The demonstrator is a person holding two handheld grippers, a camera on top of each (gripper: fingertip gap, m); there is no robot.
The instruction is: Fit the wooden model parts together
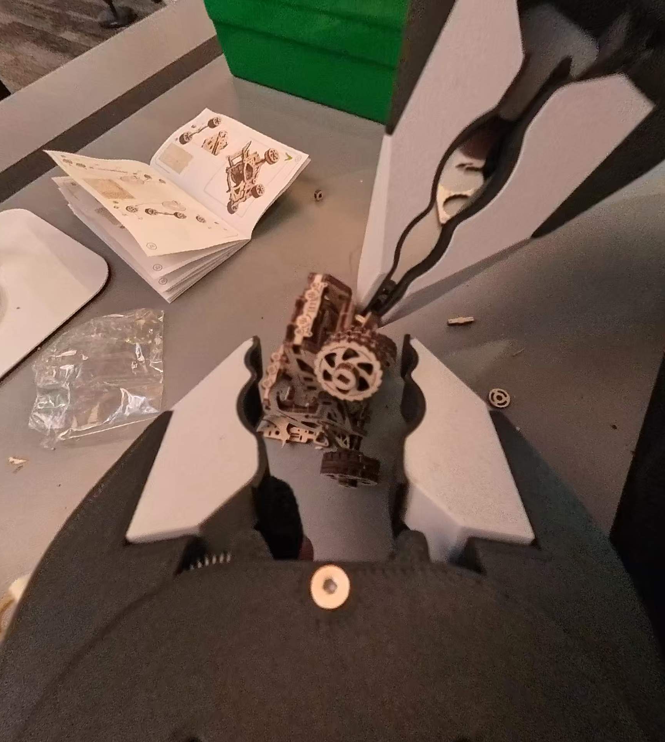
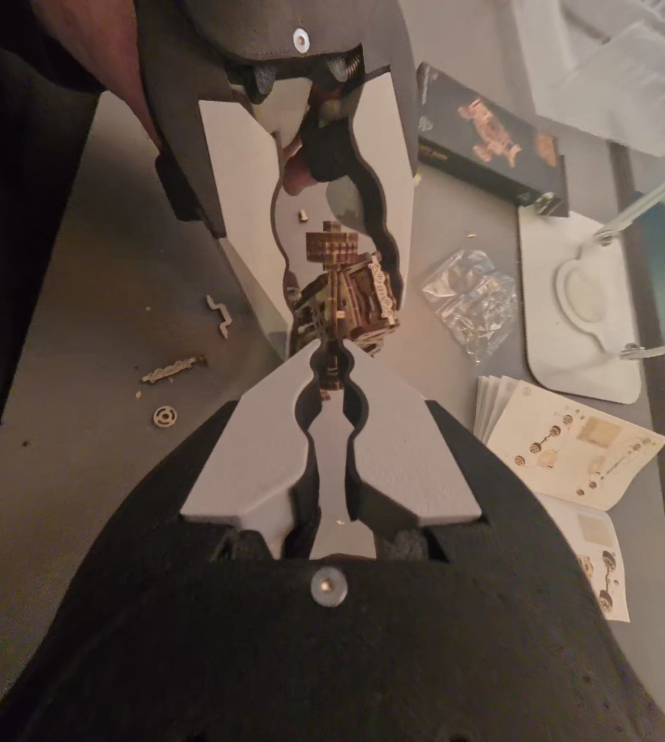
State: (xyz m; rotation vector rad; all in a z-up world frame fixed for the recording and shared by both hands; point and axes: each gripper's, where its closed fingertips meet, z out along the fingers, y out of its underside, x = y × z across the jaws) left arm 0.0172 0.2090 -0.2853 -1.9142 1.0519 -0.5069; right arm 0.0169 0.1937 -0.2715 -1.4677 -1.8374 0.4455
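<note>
Model (image 1: 323,377) hangs above the table (image 1: 543,321), held between your two grippers. Your left gripper (image 1: 329,357) clamps its body; your right gripper (image 2: 331,353) is pinched tight on a small end piece.

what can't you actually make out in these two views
- Left wrist view: the right gripper fingers hide where they meet the brown wooden model car.
- Right wrist view: the model's underside is hidden between both grippers' fingers.
- Small wooden ring on the grey table: too small to identify.
</note>
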